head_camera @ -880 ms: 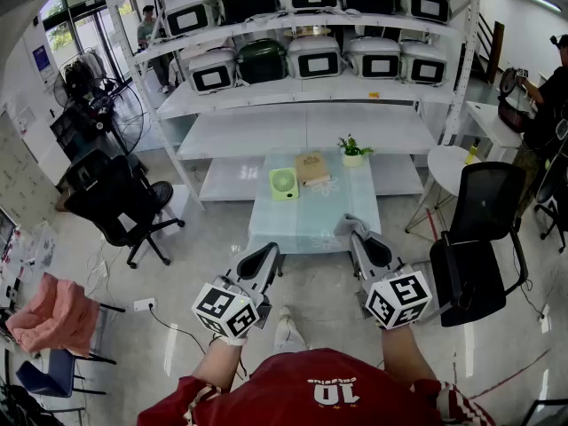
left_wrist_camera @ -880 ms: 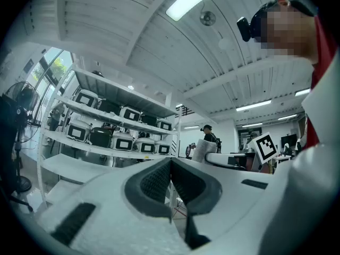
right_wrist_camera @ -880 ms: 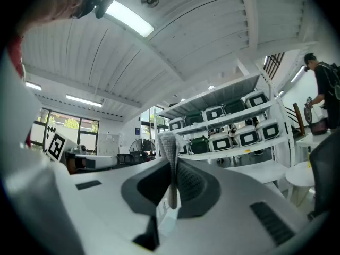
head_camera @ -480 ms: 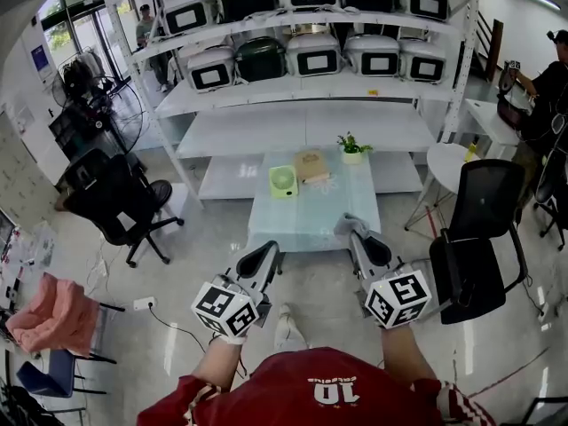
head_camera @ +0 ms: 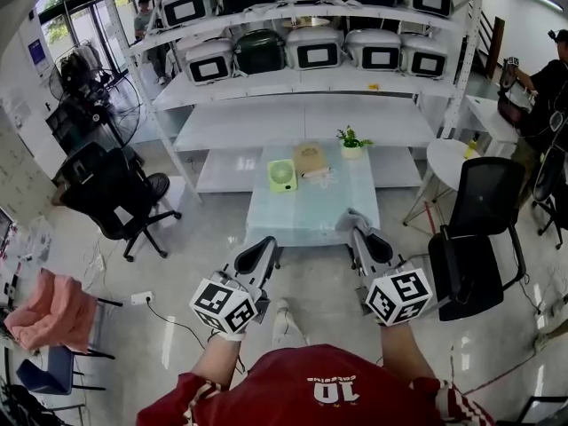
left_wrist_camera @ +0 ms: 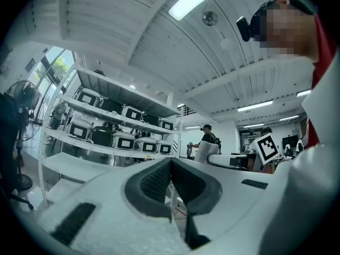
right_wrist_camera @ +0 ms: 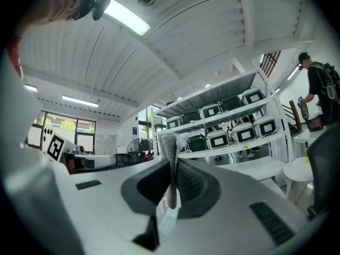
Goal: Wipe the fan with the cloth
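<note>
A small green fan point(head_camera: 282, 175) stands at the far left of a low glass table point(head_camera: 311, 216) in the head view. Both grippers are held side by side short of the table's near edge, well away from the fan. My right gripper point(head_camera: 353, 226) is shut on a grey cloth point(head_camera: 348, 221); in the right gripper view the folded cloth point(right_wrist_camera: 170, 153) stands pinched between the jaws of the right gripper point(right_wrist_camera: 171, 187). My left gripper point(head_camera: 264, 248) is shut with nothing in it, and in the left gripper view the pads point(left_wrist_camera: 154, 182) of the left gripper point(left_wrist_camera: 170, 169) meet.
A cardboard box point(head_camera: 311, 161) and a potted plant point(head_camera: 352, 144) share the table's far end. Behind it stands white shelving point(head_camera: 302, 87) with several appliances. Black office chairs stand at the right point(head_camera: 475, 238) and left point(head_camera: 111, 193). A round side table point(head_camera: 448, 162) is at the right.
The room has shifted slightly in the head view and the left gripper sits a touch lower. Both grippers keep their pose, the cloth still in the right one.
</note>
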`<state>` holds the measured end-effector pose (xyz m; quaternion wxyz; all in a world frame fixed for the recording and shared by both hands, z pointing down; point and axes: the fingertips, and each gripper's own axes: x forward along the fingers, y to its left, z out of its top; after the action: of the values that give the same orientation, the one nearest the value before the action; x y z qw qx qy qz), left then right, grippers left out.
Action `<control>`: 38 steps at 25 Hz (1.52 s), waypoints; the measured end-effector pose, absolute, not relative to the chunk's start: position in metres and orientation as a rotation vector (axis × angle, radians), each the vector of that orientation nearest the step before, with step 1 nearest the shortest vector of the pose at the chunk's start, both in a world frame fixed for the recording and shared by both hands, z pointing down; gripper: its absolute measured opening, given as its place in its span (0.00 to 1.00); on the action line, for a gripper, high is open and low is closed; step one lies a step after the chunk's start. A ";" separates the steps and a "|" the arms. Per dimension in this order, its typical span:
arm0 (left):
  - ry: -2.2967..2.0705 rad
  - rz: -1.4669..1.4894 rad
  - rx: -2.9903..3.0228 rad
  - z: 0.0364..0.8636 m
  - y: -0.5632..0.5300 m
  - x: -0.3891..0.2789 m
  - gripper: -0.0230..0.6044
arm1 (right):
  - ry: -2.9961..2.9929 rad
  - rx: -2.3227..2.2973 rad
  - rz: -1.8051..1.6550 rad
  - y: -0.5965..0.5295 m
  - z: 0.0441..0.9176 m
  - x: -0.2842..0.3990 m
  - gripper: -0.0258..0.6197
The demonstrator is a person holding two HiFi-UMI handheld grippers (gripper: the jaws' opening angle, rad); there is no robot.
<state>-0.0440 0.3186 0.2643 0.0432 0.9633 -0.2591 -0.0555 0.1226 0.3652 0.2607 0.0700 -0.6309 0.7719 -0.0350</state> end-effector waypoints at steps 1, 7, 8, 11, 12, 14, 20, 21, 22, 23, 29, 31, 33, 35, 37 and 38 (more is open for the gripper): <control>-0.797 -0.169 2.947 0.264 0.317 -0.045 0.04 | 2.322 -1.894 -0.112 0.363 0.261 0.122 0.07; -0.826 -0.158 2.935 0.265 0.297 -0.049 0.04 | 2.327 -1.878 -0.146 0.345 0.263 0.118 0.07; -0.830 -0.155 2.934 0.265 0.293 -0.050 0.04 | 2.327 -1.878 -0.152 0.341 0.263 0.119 0.07; -0.841 -0.144 2.930 0.267 0.276 -0.048 0.04 | 2.326 -1.876 -0.170 0.324 0.263 0.122 0.07; -0.843 -0.143 2.927 0.267 0.269 -0.048 0.04 | 2.324 -1.875 -0.177 0.317 0.263 0.123 0.07; -0.846 -0.143 2.919 0.268 0.254 -0.047 0.04 | 2.322 -1.877 -0.188 0.302 0.264 0.124 0.07; -0.855 -0.148 2.901 0.273 0.197 -0.045 0.04 | 2.332 -1.891 -0.211 0.250 0.267 0.126 0.08; -0.855 -0.149 2.899 0.273 0.185 -0.045 0.04 | 2.331 -1.894 -0.216 0.239 0.267 0.127 0.08; -0.855 -0.151 2.897 0.273 0.173 -0.044 0.04 | 2.330 -1.897 -0.222 0.229 0.267 0.128 0.08; -0.856 -0.154 2.896 0.273 0.161 -0.044 0.04 | 2.330 -1.900 -0.226 0.217 0.267 0.129 0.07; -0.828 -0.139 2.904 0.273 0.085 -0.042 0.04 | 2.316 -1.931 -0.226 0.140 0.264 0.130 0.07; -0.808 -0.116 2.918 0.274 0.059 -0.042 0.04 | 2.302 -1.953 -0.238 0.114 0.267 0.128 0.08; -0.793 -0.094 2.925 0.278 0.035 -0.044 0.04 | 2.288 -1.975 -0.259 0.090 0.273 0.125 0.08; -0.773 -0.089 2.920 0.283 0.011 -0.047 0.04 | 2.279 -1.998 -0.274 0.067 0.280 0.122 0.08; -0.748 -0.089 2.912 0.288 -0.011 -0.048 0.04 | 2.272 -2.022 -0.286 0.046 0.285 0.119 0.08; -0.734 -0.086 2.909 0.291 -0.020 -0.048 0.04 | 2.268 -2.031 -0.294 0.037 0.288 0.118 0.08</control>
<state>-0.0479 -0.0202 0.2913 0.0700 0.9668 -0.2441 -0.0287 0.1184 0.0370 0.2881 0.0414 -0.6636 0.7408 -0.0959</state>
